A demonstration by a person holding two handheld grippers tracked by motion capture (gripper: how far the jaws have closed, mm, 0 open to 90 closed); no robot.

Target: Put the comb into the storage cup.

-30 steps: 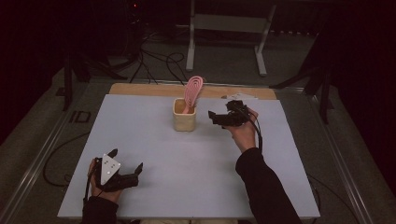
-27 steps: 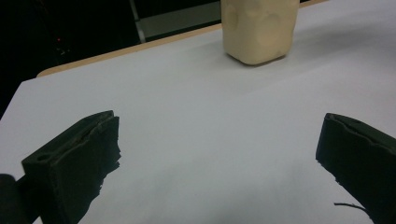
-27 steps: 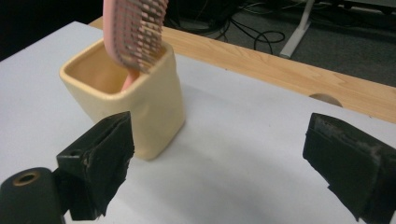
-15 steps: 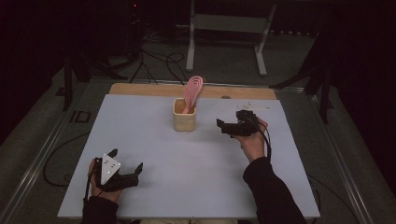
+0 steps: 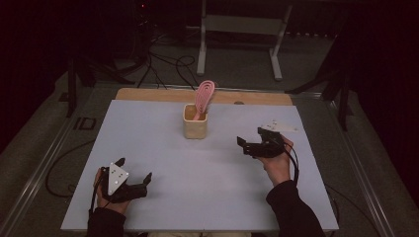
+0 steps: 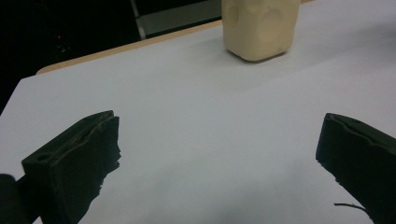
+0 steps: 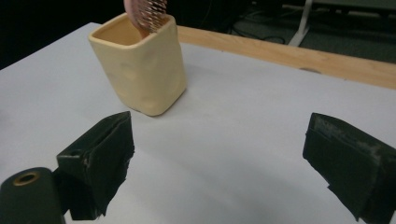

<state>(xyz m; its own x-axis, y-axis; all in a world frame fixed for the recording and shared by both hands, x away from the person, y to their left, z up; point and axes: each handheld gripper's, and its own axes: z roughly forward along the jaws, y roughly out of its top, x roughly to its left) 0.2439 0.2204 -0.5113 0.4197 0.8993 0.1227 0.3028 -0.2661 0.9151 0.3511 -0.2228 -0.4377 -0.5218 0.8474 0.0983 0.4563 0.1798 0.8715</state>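
Cup — cream, squarish, holding a pink brush — both tools gape empty.

The high view looks down and forward from the person's side, taking in the whole white table — far edge at 12 o'clock. Each gripper view rides low, close over the tabletop, facing along its own jaws. All three share the cream cup: at 12 to 1 o'clock in the left gripper view, nearer at 11 in the right gripper view
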